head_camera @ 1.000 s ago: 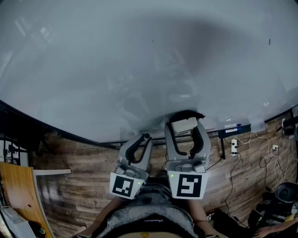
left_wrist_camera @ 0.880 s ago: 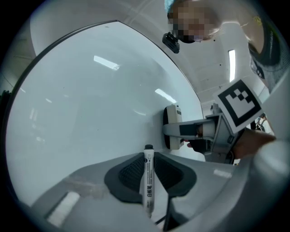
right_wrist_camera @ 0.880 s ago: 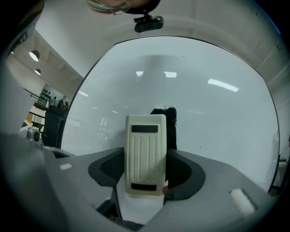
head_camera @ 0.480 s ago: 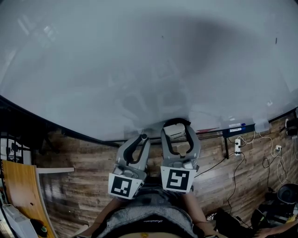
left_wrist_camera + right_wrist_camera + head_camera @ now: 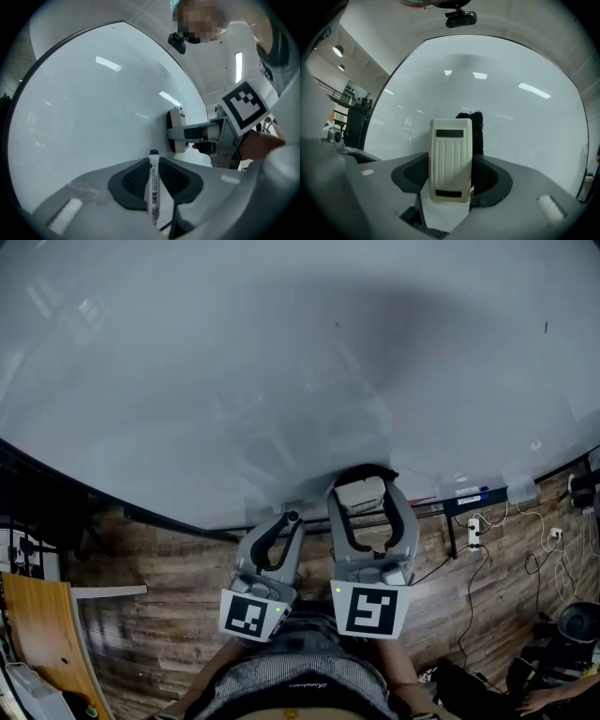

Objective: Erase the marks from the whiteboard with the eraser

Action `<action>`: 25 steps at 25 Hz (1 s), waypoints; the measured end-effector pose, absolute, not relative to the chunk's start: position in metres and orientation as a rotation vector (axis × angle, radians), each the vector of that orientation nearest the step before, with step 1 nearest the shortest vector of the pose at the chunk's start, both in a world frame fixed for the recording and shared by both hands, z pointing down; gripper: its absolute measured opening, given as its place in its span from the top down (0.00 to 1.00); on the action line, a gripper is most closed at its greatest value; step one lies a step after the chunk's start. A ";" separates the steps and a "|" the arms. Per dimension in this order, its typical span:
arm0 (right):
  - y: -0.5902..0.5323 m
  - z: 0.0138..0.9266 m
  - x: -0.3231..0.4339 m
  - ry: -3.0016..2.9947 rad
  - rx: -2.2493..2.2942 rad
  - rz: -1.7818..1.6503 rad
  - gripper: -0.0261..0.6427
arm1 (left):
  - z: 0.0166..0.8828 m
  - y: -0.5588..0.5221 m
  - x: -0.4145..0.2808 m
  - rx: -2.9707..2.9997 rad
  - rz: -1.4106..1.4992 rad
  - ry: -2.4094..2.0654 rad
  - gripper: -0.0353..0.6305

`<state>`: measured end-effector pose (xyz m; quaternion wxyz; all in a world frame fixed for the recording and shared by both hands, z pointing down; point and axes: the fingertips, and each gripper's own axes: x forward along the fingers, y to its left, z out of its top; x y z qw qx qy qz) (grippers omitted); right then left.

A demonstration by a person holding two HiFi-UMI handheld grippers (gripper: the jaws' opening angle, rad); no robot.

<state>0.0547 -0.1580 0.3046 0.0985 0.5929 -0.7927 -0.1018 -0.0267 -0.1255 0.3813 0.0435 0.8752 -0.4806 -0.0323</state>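
Note:
A big whiteboard fills the upper head view and looks clean apart from tiny specks. My right gripper is shut on a cream eraser with a black felt side, held near the board's lower edge. In the left gripper view the same eraser shows against the board. My left gripper is shut on a white whiteboard marker, capped end toward the board, a little left of and below the right one.
A marker tray runs under the board at the right. Below is a wooden floor with a power strip and cables at the right. A wooden panel stands at the lower left.
The right gripper with the eraser dipped left and down along the board's lower edge, then came back up and right. The left gripper has hardly moved.

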 end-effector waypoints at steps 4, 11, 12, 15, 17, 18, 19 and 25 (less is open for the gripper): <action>-0.160 0.277 0.058 -2.371 1.779 -0.377 0.57 | 0.380 -0.130 -0.026 2.670 -0.107 -1.477 0.83; -0.159 0.270 0.057 -2.426 1.826 -0.450 0.57 | 0.384 -0.126 -0.024 2.665 -0.097 -1.464 0.83; -0.159 0.274 0.057 -2.423 1.831 -0.447 0.57 | 0.385 -0.125 -0.025 2.666 -0.092 -1.463 0.83; -0.159 0.289 0.056 -2.400 1.837 -0.441 0.57 | 0.387 -0.125 -0.029 2.667 -0.078 -1.466 0.83; -0.160 0.299 0.055 -2.386 1.827 -0.426 0.57 | 0.388 -0.125 -0.032 2.663 -0.072 -1.471 0.83; -0.160 0.306 0.054 -2.376 1.819 -0.409 0.57 | 0.388 -0.125 -0.034 2.663 -0.070 -1.474 0.83; -0.159 0.314 0.054 -2.364 1.811 -0.388 0.57 | 0.388 -0.125 -0.036 2.669 -0.067 -1.477 0.83; -0.163 0.360 0.061 -2.292 1.777 -0.235 0.57 | 0.392 -0.130 -0.035 2.668 -0.047 -1.469 0.83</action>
